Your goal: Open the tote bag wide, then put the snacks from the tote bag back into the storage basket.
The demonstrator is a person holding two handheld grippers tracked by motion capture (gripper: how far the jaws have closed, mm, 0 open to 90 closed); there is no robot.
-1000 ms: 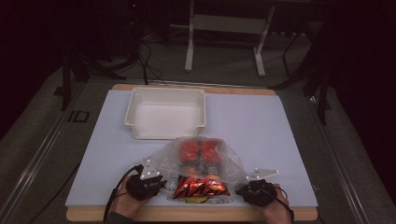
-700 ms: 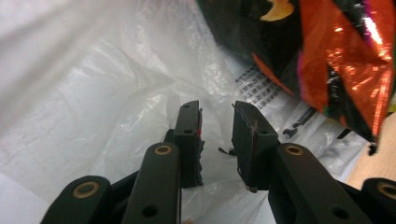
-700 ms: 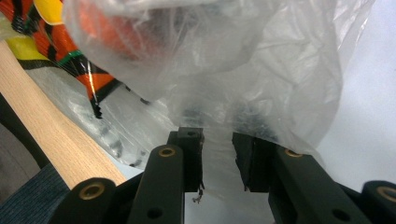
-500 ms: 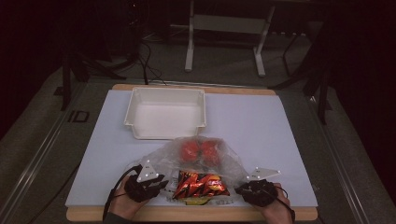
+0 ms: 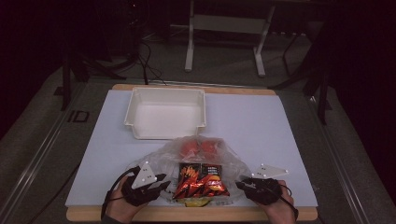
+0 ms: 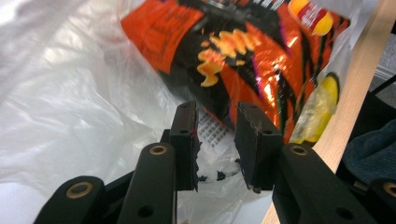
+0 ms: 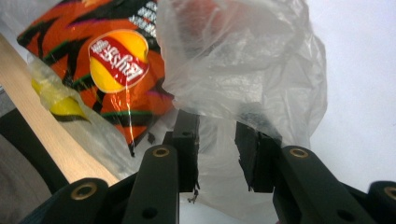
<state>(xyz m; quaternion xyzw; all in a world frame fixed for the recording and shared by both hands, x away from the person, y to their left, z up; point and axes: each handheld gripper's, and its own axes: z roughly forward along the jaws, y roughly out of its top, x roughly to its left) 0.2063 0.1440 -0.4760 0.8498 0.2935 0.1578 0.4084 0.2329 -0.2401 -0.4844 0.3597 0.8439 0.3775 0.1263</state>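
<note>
L hand low at near-left table edge, palm down, wrist coming in from bottom. Left gripper aimed inward at plastic bag; jaws apart, have just been opening, film of bag + chip packet edge in the gap, pads not pressing. Packet lies inside bag mouth, at near edge of white mat, centre; red items deeper in bag, blurred. White tray behind bag, apart from it. R hand mirrored at near-right. Right gripper also aimed inward; jaws apart, just been opening, bag film loose between. Wood table edge just under both hands; open mat to L, R and far side.
</note>
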